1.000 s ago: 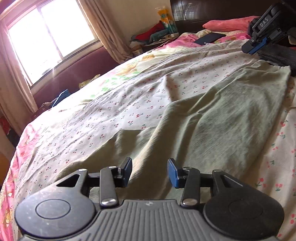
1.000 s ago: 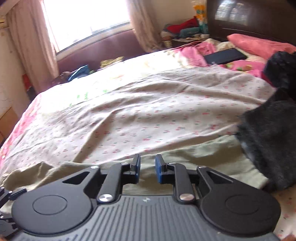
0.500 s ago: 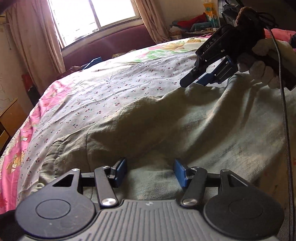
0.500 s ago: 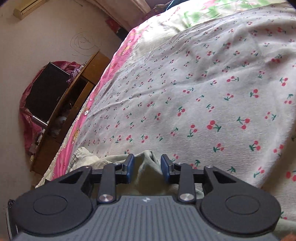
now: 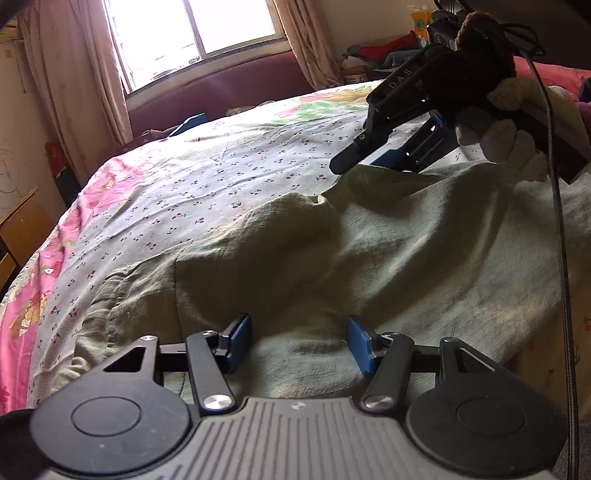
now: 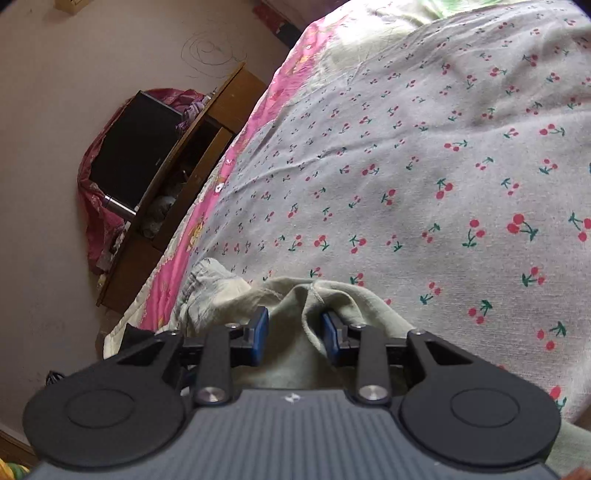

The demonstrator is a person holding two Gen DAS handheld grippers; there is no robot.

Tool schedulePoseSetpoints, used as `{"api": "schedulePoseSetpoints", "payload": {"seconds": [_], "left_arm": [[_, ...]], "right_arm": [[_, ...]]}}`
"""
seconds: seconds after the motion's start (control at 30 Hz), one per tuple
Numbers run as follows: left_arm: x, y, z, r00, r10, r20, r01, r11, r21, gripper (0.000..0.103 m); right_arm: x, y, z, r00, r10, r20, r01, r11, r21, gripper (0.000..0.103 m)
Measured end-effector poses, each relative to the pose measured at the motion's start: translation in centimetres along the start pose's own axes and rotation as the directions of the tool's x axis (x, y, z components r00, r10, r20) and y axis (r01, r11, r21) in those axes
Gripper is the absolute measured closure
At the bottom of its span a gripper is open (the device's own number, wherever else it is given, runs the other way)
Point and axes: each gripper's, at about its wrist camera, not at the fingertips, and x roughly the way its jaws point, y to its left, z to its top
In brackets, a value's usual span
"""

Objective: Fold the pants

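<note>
Pale green pants (image 5: 332, 258) lie spread and wrinkled across the cherry-print bed sheet (image 5: 229, 173). My left gripper (image 5: 299, 345) is open and low over the near part of the pants, with cloth between and under its blue pads. My right gripper (image 5: 373, 160) shows in the left wrist view at the far edge of the pants, held by a gloved hand. In the right wrist view the right gripper (image 6: 295, 334) is open, with a raised fold of the pants (image 6: 310, 306) standing between its pads.
A window (image 5: 192, 33) with curtains and a dark red bench stand beyond the bed. A wooden desk (image 6: 177, 206) with a black box stands left of the bed. The pink bed edge (image 5: 26, 302) runs along the left. A black cable (image 5: 561, 258) hangs at the right.
Both grippers have swung from the pillow end towards the window side. The right gripper dropped onto the far pants edge and opened wider around a fold. The left gripper opened wider.
</note>
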Motion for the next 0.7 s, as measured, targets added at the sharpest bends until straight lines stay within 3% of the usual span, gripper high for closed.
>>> {"api": "schedulePoseSetpoints", "payload": {"seconds": [0.1,0.17,0.3,0.43,0.57,0.63,0.7], "left_arm": [[0.2,0.1,-0.1,1.0,0.001,-0.004,-0.001,1.0,-0.01,0.032],[0.3,0.1,0.0,1.0,0.006,-0.008,-0.006,1.0,-0.015,0.032],[0.0,-0.3,0.3,1.0,0.025,-0.011,-0.025,1.0,-0.005,0.032],[-0.8,-0.8,0.5,0.999,0.05,0.001,-0.05,0.999,0.003,0.032],[-1.9,-2.6,1.2,0.999,0.031,0.038,-0.032,0.999,0.012,0.032],[-2.0,-4.2,2.1,0.999,-0.027,0.037,0.026,0.999,0.042,0.032],[-2.0,-6.7,3.1,0.996,-0.086,0.027,0.082,0.989,0.12,0.032]], "right_arm": [[-1.1,-1.9,1.9,0.987,0.007,0.16,-0.028,0.991,0.128,0.07],[-1.9,-2.8,2.8,0.974,-0.039,0.222,0.002,0.987,0.162,0.07],[-4.7,-1.3,2.6,0.957,-0.162,0.243,0.146,0.986,0.08,0.07],[-9.6,1.2,-1.6,0.928,-0.251,0.277,0.265,0.964,-0.016,0.07],[-15.1,0.1,-7.9,0.868,-0.4,0.294,0.392,0.916,0.088,0.07],[-17.1,-2.0,-10.7,0.811,-0.527,0.256,0.485,0.849,0.21,0.069],[-19.4,-3.8,-12.7,0.767,-0.58,0.275,0.51,0.811,0.287,0.081]]}}
